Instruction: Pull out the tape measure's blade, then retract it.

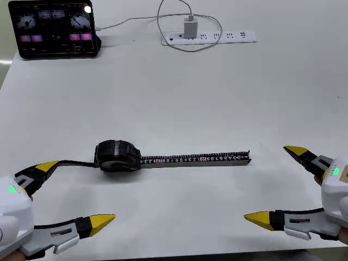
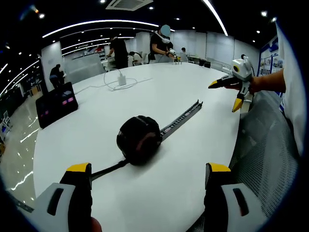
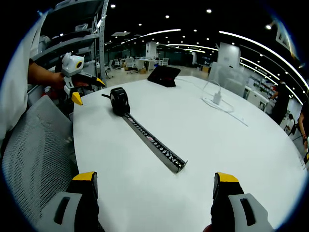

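A black tape measure (image 1: 117, 156) lies on the white table (image 1: 179, 92), its blade (image 1: 196, 159) pulled out to the right and resting flat. A black strap trails from its left side. My left gripper (image 1: 80, 192) is open at the lower left, a short way from the case, with nothing between its yellow-tipped fingers. The case (image 2: 139, 138) sits ahead of its jaws in the left gripper view. My right gripper (image 1: 277, 184) is open at the lower right, just beyond the blade's end hook (image 3: 179, 166), holding nothing.
A tablet (image 1: 54, 28) with a lit screen stands at the far left. A white power strip (image 1: 209, 37) with a charger and looped cable lies at the back. A mesh chair (image 3: 34, 159) is by the table's near edge. People stand far off in the room.
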